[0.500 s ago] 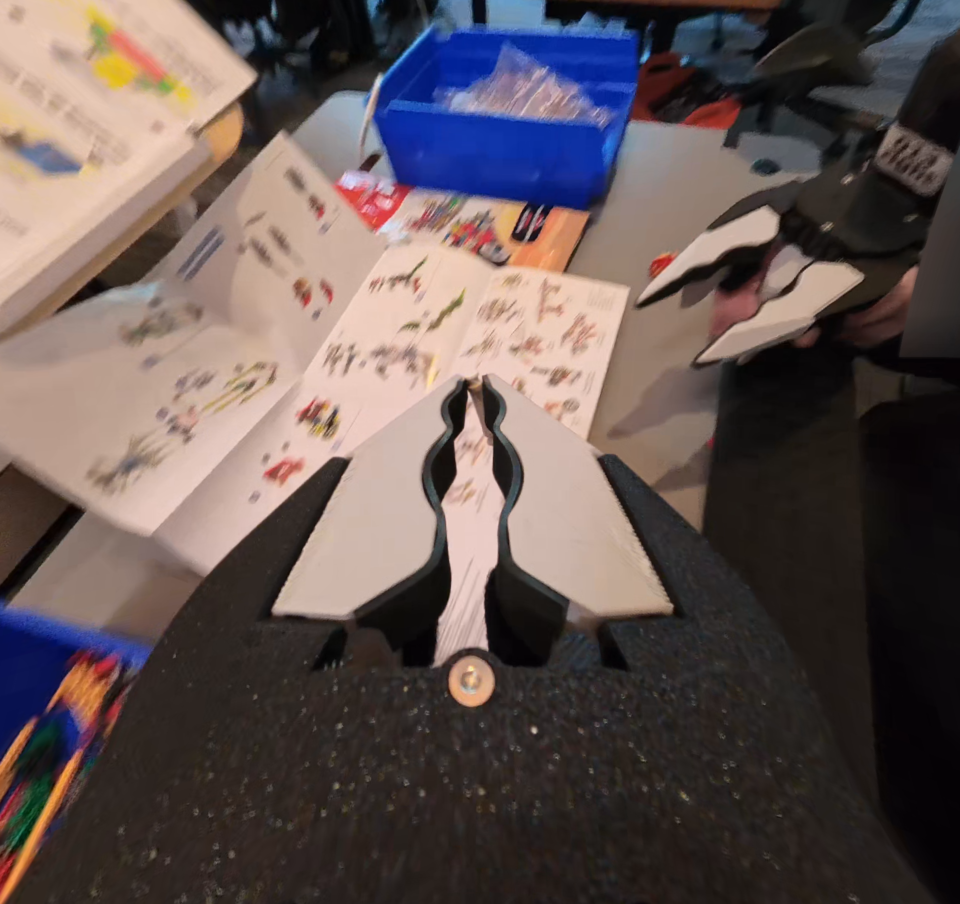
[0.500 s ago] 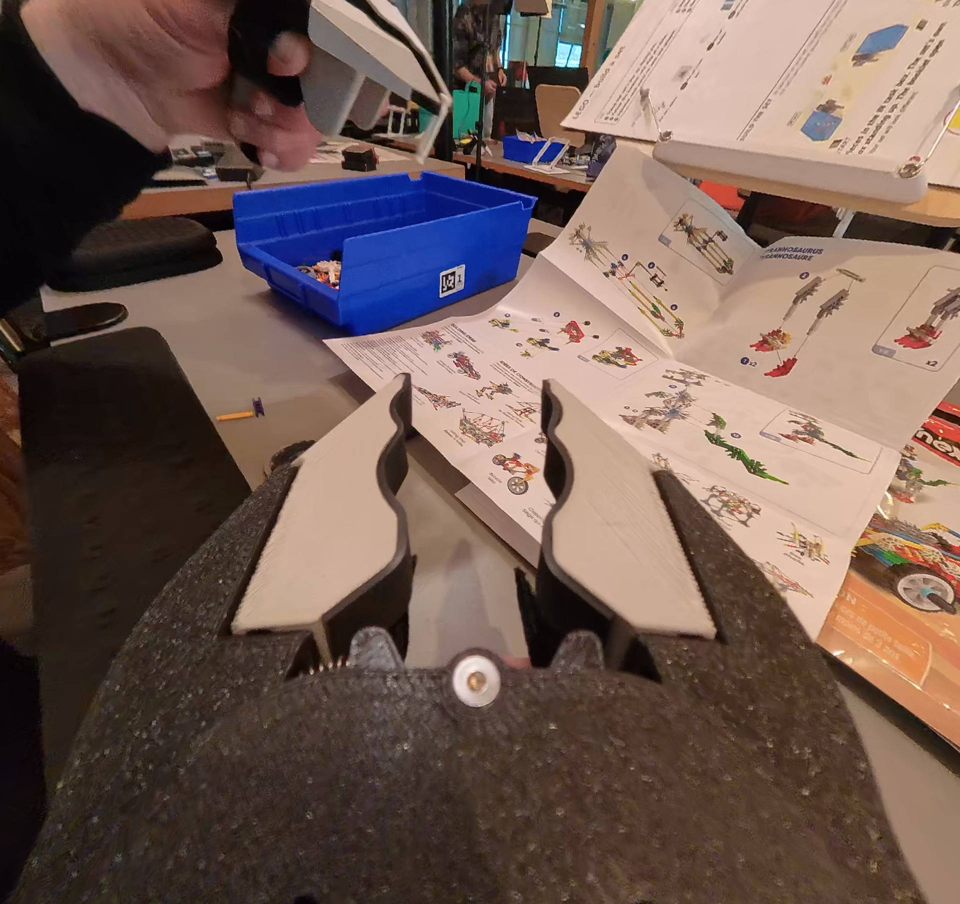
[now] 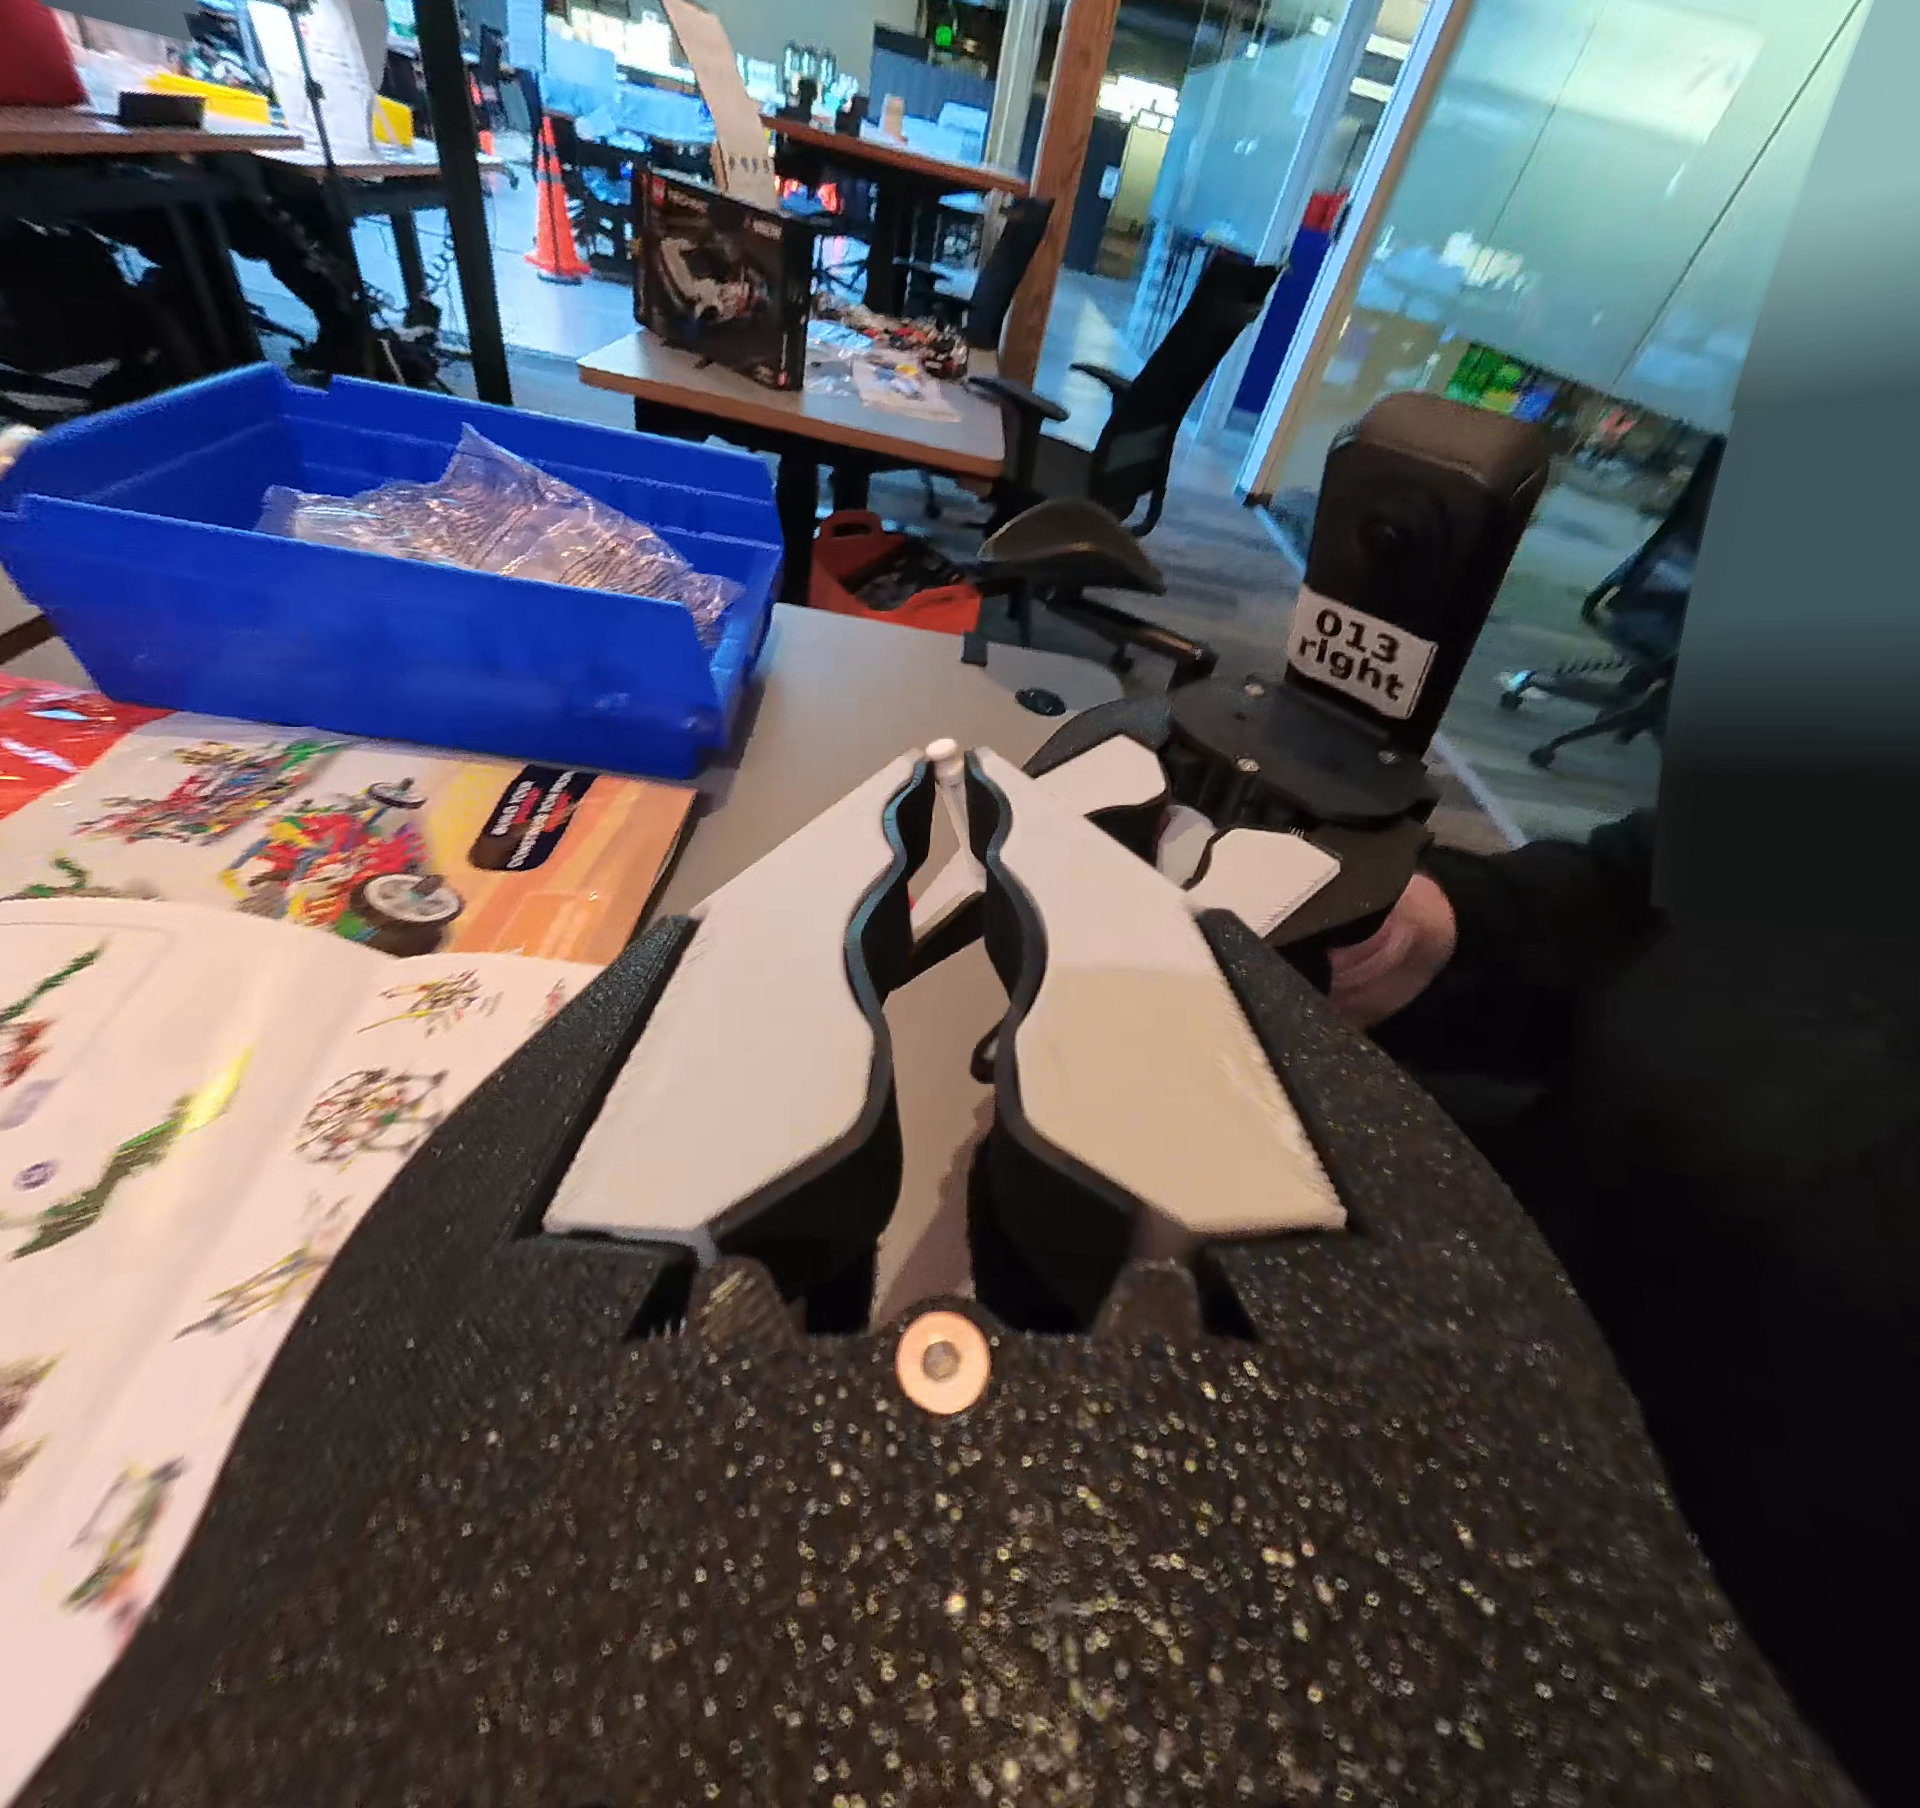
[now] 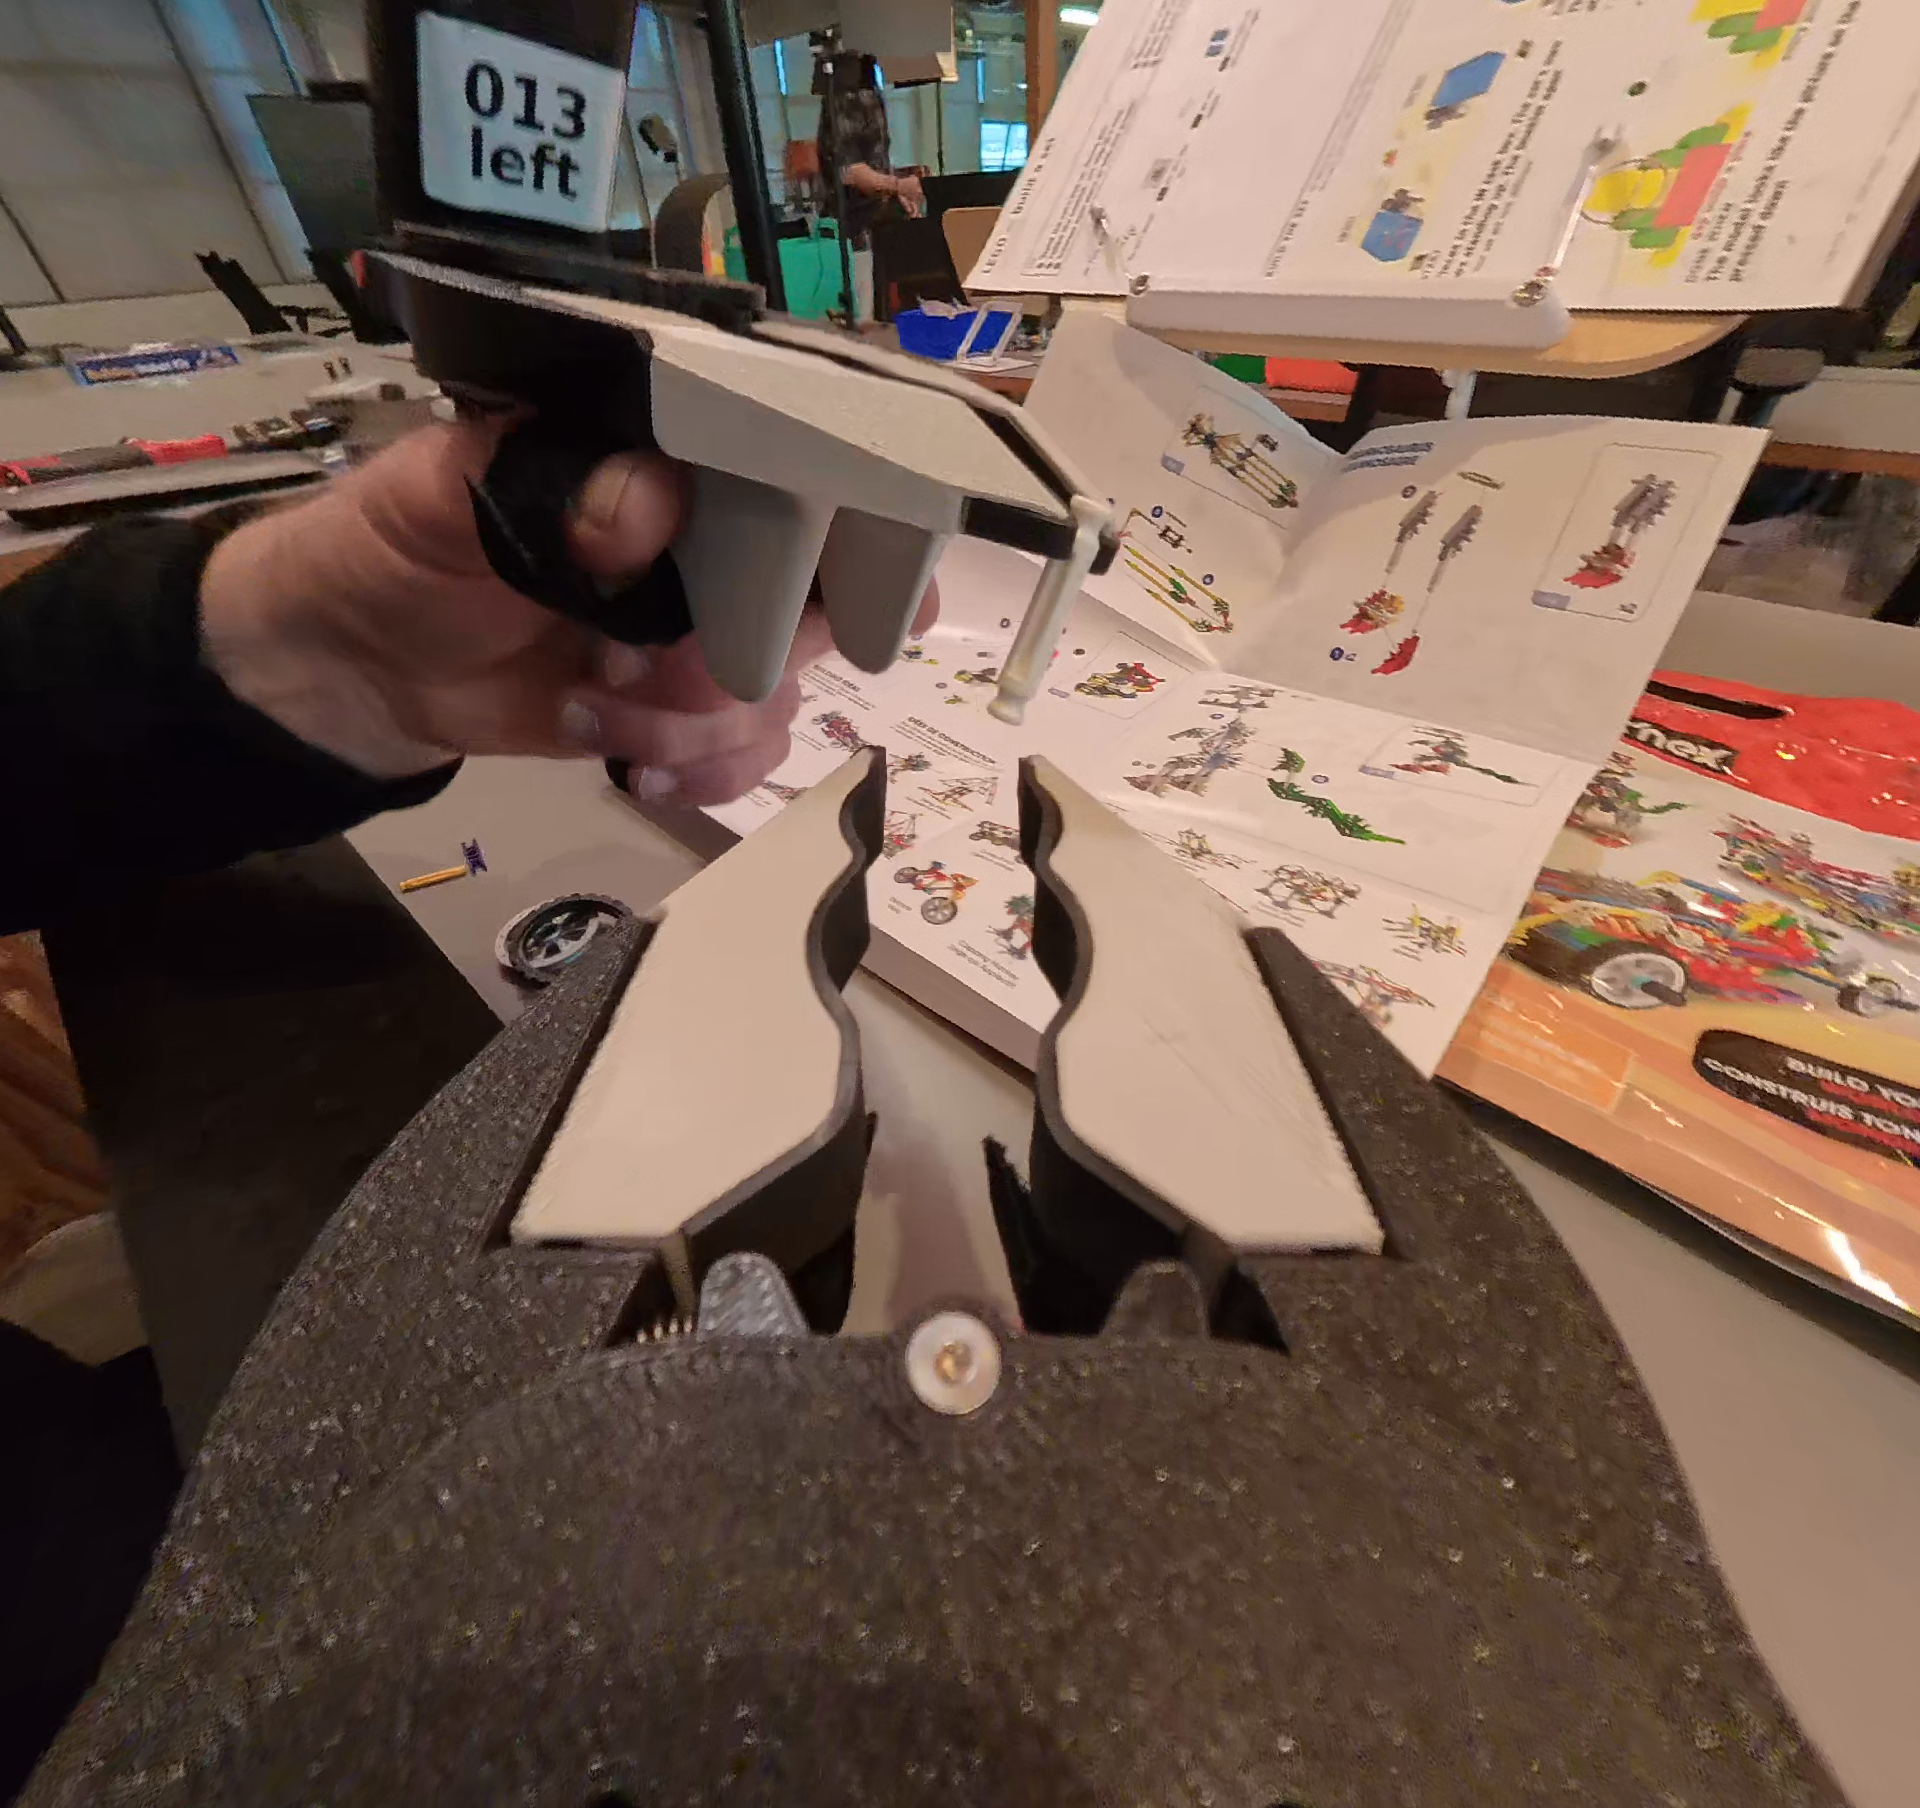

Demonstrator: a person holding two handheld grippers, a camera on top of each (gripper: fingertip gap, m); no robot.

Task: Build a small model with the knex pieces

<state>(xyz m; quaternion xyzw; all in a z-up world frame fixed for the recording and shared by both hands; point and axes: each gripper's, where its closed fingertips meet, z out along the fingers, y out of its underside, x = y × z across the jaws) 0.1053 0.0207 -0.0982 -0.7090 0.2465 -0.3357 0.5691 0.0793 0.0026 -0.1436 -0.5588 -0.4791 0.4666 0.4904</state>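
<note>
Overhead, left tool (image 4: 1086, 537) pinches white rod (image 4: 1039, 631) above right tool (image 4: 951, 787).

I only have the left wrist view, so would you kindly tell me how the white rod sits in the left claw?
Observer: The left claw pinches the white rod near its top end; the rest hangs down at a slant.
Operator: Thank you. How close is its lower end to the right claw?
Observer: It hangs just above the open, empty right claw, not touching.
Operator: Is anything lying beside that claw?
Observer: A small black wheel lies on the grey table to its left.
</note>
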